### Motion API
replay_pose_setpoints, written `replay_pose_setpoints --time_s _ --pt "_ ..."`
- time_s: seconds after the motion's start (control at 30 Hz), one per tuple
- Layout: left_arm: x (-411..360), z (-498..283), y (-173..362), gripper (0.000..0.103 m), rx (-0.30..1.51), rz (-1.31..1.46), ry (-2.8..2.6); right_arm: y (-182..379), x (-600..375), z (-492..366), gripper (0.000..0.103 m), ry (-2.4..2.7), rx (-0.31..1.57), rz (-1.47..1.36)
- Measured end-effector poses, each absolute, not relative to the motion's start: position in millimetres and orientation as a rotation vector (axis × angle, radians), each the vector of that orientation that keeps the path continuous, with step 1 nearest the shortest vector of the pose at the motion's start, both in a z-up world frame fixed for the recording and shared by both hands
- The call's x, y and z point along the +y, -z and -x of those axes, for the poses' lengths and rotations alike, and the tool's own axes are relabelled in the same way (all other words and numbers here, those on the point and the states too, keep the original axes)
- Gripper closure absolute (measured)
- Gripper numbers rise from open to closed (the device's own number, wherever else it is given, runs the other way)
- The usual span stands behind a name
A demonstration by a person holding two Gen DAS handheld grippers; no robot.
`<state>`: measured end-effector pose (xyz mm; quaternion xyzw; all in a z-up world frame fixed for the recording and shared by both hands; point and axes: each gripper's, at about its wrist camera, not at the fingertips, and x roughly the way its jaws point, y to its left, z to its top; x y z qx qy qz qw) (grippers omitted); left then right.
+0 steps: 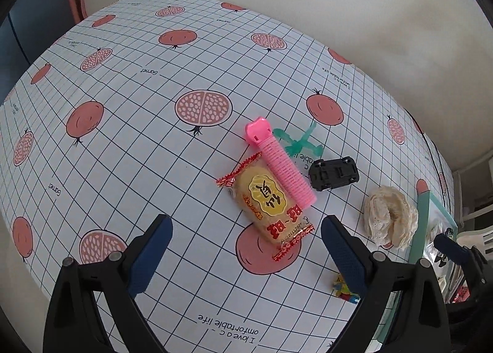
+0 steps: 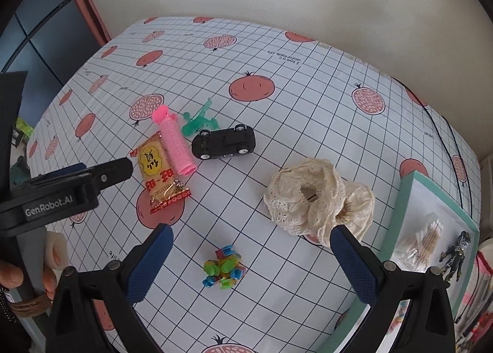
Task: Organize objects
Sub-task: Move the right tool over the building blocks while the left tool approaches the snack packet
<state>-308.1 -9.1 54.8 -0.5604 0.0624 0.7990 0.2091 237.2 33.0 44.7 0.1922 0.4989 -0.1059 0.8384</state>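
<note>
The left gripper point(image 1: 245, 240) hovers above the table point(image 1: 123, 143), tilted down at it, its blue ribbed pads spread wide with nothing between them. Straight ahead of its fingers lies a snack packet point(image 1: 266, 205), a glossy yellow wrapper with crimped red ends. A pink ribbed hair roller point(image 1: 282, 162) rests against the packet's far right edge. Just beyond it lie a translucent green plastic toy point(image 1: 297, 143) and a black toy car point(image 1: 334, 174) turned wheels up.

The right gripper point(image 2: 251, 256) is also held above the table and angled down, its jaws wide and empty. A hand point(image 2: 27, 276) grips the left tool's handle at the left edge of this view. Between the right gripper's fingers, close in, sits a small cluster of bright plastic blocks point(image 2: 223, 266). A cream lace scrunchie point(image 2: 314, 195), soft and ruffled, lies touching the right fingertip. Further right is a teal-rimmed tray point(image 2: 397, 199) holding a bag of cotton swabs point(image 2: 420, 239) and a dark figurine point(image 2: 456, 256).
</note>
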Motion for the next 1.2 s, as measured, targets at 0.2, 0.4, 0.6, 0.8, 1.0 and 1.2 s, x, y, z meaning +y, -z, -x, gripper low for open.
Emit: replay_pose_setpoints --time_s 0.2,0.4,0.6,0.8,1.0,1.2 --pt "0 312 -43 0.006 0.183 1.586 -2.197 -21 40 -246 0.0 0.192 1.136 -0.398" --pt "5 320 -31 0.006 0.191 1.617 -2.184 -5 49 -249 0.0 0.15 1.195 -0.367" --pt "13 327 -23 0.006 0.217 1.607 -2.199 9 54 -251 0.0 0.13 1.243 -0.349" --pt "20 330 -17 0.006 0.234 1.589 -2.228 20 57 -252 0.0 0.116 1.282 -0.332" --pt "22 334 -8 0.006 0.255 1.607 -2.237 24 59 -252 0.0 0.103 1.3 -0.313" --pt "26 331 -7 0.006 0.278 1.597 -2.233 26 64 -250 0.001 0.096 1.317 -0.272"
